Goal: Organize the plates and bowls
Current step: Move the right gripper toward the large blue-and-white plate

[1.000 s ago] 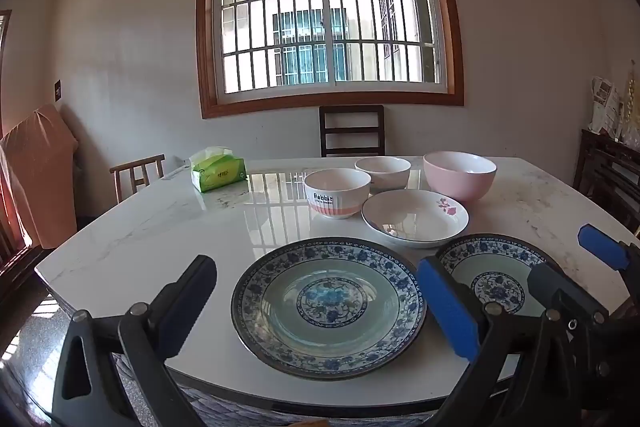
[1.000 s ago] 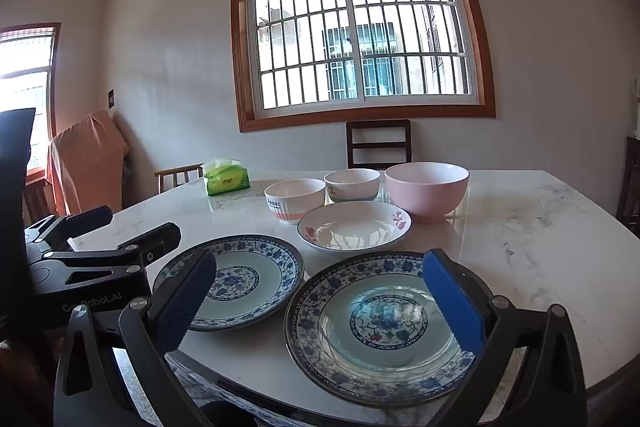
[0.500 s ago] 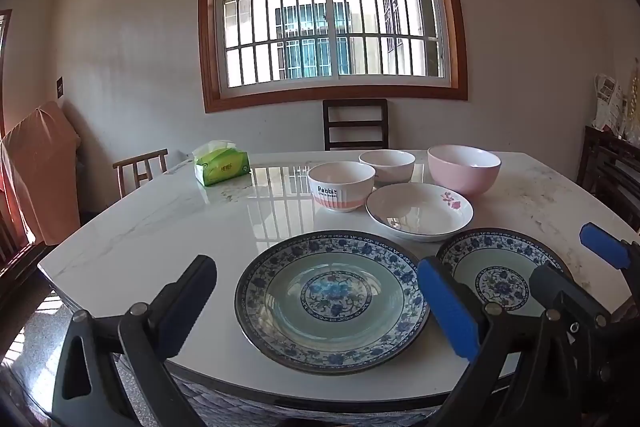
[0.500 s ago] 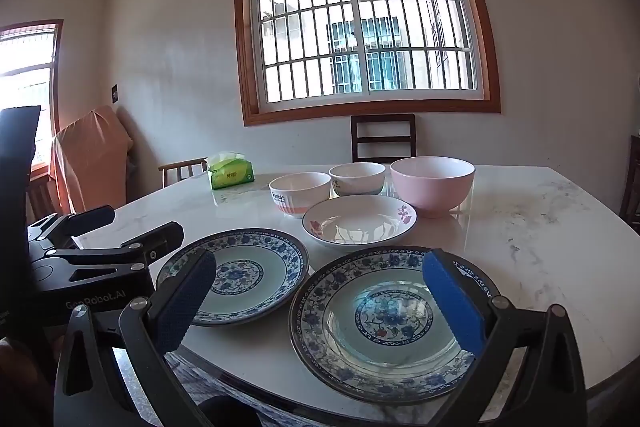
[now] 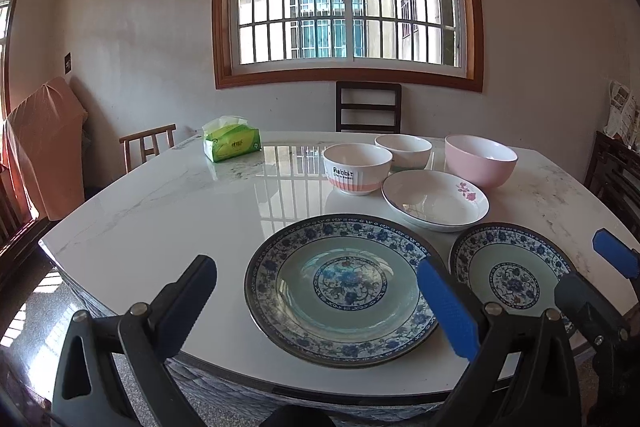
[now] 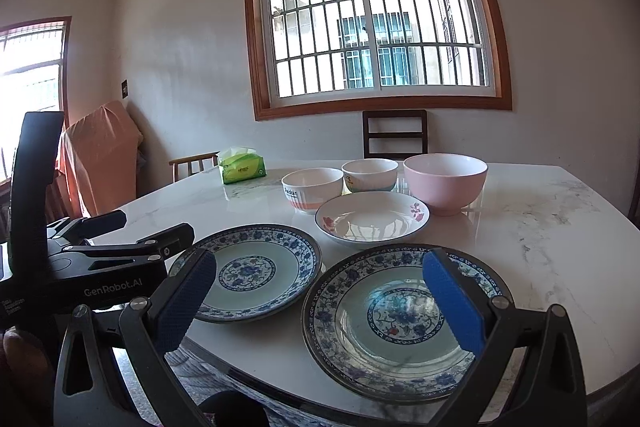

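on the white marble table [image 5: 160, 211] we hold both grippers just off its near edge, above the plates, touching nothing. our left gripper [image 5: 316, 303] is spread wide and empty, its fingers framing the left blue-and-white plate [image 5: 344, 287], which lies flat near the table's near edge. our right gripper [image 6: 320, 299] is likewise released and empty, framing the right blue-and-white plate [image 6: 404, 319], which lies just beside the first one on its right, apart from it by a narrow gap.

beyond the two plates sits a white shallow dish with pink flowers [image 5: 436, 201], close to both rims. behind it stand three bowls in a row: a white bowl with an orange band and "rabbit" lettering [image 5: 357, 167] on the left, a small white bowl [image 5: 403, 150] further back in the middle, and a pink bowl [image 5: 481, 159] on the right. a green tissue pack [image 5: 232, 143] rests at the far left of the table, well apart from the dishes.
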Demonstrator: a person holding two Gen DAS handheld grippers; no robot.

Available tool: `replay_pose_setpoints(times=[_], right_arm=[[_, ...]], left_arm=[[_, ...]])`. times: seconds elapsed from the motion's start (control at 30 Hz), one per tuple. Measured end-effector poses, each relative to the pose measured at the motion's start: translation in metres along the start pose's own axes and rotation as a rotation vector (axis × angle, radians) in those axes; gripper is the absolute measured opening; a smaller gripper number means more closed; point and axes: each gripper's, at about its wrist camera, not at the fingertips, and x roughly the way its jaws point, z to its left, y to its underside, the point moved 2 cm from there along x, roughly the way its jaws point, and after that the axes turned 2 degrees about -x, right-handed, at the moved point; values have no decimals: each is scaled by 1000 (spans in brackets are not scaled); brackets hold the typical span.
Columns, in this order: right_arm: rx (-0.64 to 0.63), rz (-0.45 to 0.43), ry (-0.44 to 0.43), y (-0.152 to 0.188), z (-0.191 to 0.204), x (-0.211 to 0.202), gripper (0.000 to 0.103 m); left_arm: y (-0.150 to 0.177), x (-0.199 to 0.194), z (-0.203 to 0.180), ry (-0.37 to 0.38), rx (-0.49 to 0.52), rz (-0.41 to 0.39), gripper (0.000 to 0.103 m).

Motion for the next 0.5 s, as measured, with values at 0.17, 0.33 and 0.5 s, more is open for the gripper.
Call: replay_pose_setpoints(times=[0.17, 0.33, 0.5], right_arm=[[-7, 16, -18, 0, 3, 3, 103], [-6, 40, -61, -1, 6, 7, 103], [16, 69, -146, -8, 7, 9, 103]], left_arm=[[0, 3, 6, -8, -19, 21, 103], [-2, 7, 9, -17, -27, 31, 103], [-1, 9, 14, -27, -37, 48, 103]])
